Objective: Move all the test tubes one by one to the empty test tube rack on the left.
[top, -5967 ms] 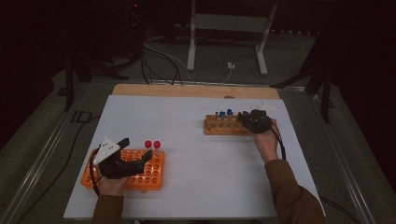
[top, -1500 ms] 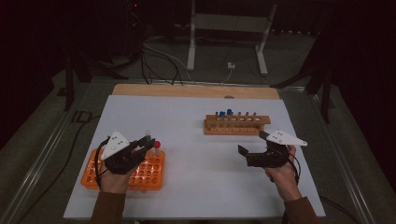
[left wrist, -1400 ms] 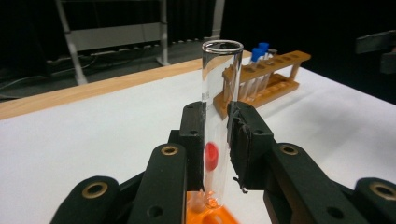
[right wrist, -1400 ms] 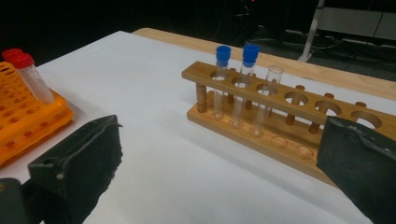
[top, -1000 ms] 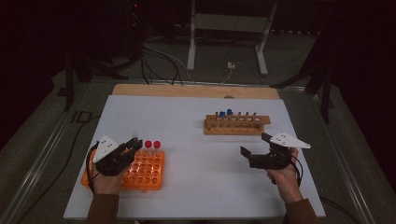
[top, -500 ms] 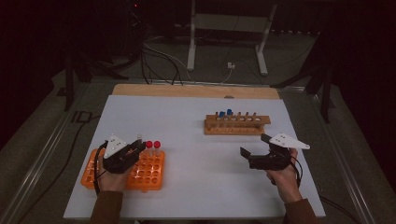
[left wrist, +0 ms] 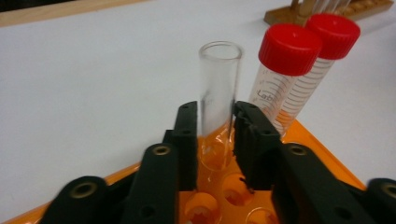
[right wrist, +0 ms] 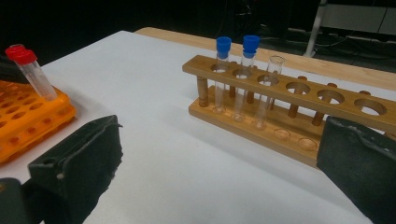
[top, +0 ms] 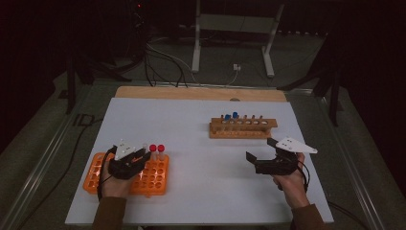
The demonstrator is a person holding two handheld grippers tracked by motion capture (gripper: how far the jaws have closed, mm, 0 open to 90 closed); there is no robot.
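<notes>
A clear uncapped tube (left wrist: 219, 65) stands upright in the back row of the orange rack (left wrist: 317, 149), and my left gripper (left wrist: 215, 116) is shut on it. Two red-capped tubes (left wrist: 289, 51) stand just to its right, leaning slightly. In the high view the left gripper (top: 142, 154) sits over the orange rack (top: 153, 179), beside the red-capped tubes (top: 157, 149). My right gripper (top: 261, 149) stands open and holds nothing, nearer the front than the wooden rack (top: 243, 128). The right gripper (right wrist: 219, 140) faces the wooden rack (right wrist: 280, 93), which holds two blue-capped tubes (right wrist: 223, 44) and one clear tube (right wrist: 271, 88).
A white sheet (top: 191, 124) covers the table, with a wooden strip (top: 201, 93) along its far edge. Cables and a metal stand (top: 230, 33) lie on the floor beyond. Several holes of the wooden rack at its right end hold nothing.
The right gripper left the wooden rack and came back toward the front edge, where it now rests. The left gripper has sunk onto the orange rack's back row beside the red-capped tubes.
</notes>
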